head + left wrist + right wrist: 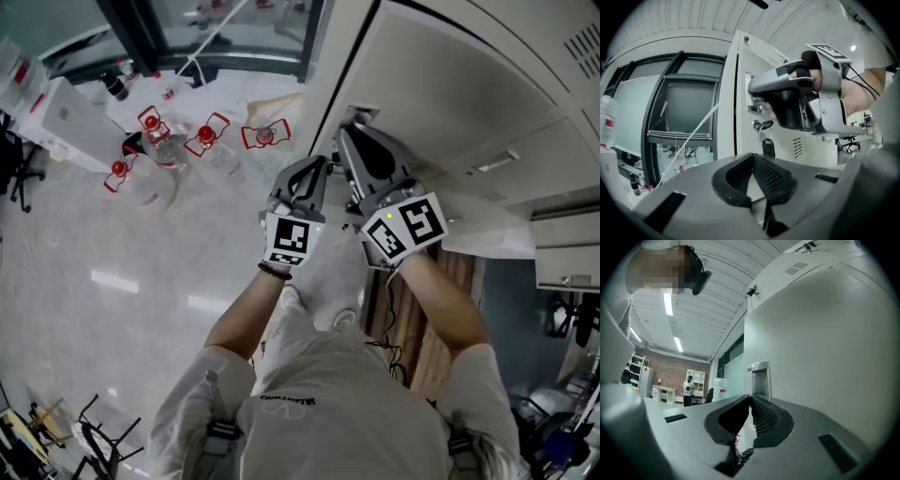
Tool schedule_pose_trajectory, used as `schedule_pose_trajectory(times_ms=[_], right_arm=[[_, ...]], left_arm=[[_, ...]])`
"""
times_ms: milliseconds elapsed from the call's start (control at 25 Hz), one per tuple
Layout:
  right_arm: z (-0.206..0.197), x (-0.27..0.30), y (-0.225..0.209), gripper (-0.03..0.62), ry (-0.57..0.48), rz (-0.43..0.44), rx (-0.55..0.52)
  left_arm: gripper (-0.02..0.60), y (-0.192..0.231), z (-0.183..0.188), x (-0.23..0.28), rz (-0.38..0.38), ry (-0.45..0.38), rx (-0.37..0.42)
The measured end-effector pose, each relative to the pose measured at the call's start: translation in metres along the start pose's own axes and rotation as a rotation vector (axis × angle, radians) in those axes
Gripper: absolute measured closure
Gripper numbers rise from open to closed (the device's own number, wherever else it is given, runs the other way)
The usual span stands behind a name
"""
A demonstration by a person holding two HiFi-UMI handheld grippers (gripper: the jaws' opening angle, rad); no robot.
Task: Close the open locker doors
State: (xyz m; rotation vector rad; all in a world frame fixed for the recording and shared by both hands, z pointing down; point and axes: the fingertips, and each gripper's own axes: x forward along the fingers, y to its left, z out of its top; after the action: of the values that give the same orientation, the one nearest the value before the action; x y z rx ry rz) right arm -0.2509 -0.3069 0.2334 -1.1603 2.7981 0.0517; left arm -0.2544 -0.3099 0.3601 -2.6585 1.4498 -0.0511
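Note:
The cream locker door (441, 94) fills the upper right of the head view. Both grippers point at its left edge. My left gripper (322, 161) is shut with nothing between its pads. My right gripper (349, 127) is beside it, also shut and empty, with its tips at the door face. In the left gripper view the door (787, 154) shows a metal handle recess (752, 108), a key (764, 125) with a dark fob and vent slots. My right gripper (752, 89) lies against the door by the recess. The right gripper view shows the door (825, 348) and the handle recess (759, 378).
Several water bottles with red handles (169, 145) and a white box (66, 117) sit on the pale floor to the left. A dark window frame (679, 108) is left of the lockers. More locker fronts (562, 244) run to the right. A person (687, 389) stands far off.

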Motion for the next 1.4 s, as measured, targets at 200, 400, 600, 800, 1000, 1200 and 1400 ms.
schedule_pose_trajectory(times_ms=[200,400,600,800,1000,1200,1400], right_arm=[[-0.001,0.009,-0.012,0.566,-0.01,-0.049,-0.004],[-0.001,0.016,-0.019,0.566,-0.021,-0.086,-0.006],[-0.002,0.02,-0.022,0.566,-0.028,-0.11,-0.01],[-0.002,0.019,-0.021,0.566,-0.037,-0.137,-0.015],[-0.006,-0.019,-0.017,0.583,-0.046,-0.171,-0.022],[-0.046,-0.121,0.028,0.583,0.018,-0.106,-0.054],[-0.137,-0.219,0.03,0.583,0.217,-0.12,0.025]], left_arm=[[0.577,0.007,-0.001,0.014,0.009,-0.005,-0.005],[0.577,0.012,-0.002,0.023,0.013,0.001,0.004],[0.577,0.016,-0.002,0.027,0.037,0.003,-0.002],[0.577,0.016,-0.003,0.027,0.043,0.012,0.005],[0.577,0.016,-0.001,0.028,0.049,-0.003,0.027],[0.575,0.014,-0.011,-0.001,0.084,-0.052,0.096],[0.576,-0.053,-0.086,-0.057,0.085,0.105,0.075]])
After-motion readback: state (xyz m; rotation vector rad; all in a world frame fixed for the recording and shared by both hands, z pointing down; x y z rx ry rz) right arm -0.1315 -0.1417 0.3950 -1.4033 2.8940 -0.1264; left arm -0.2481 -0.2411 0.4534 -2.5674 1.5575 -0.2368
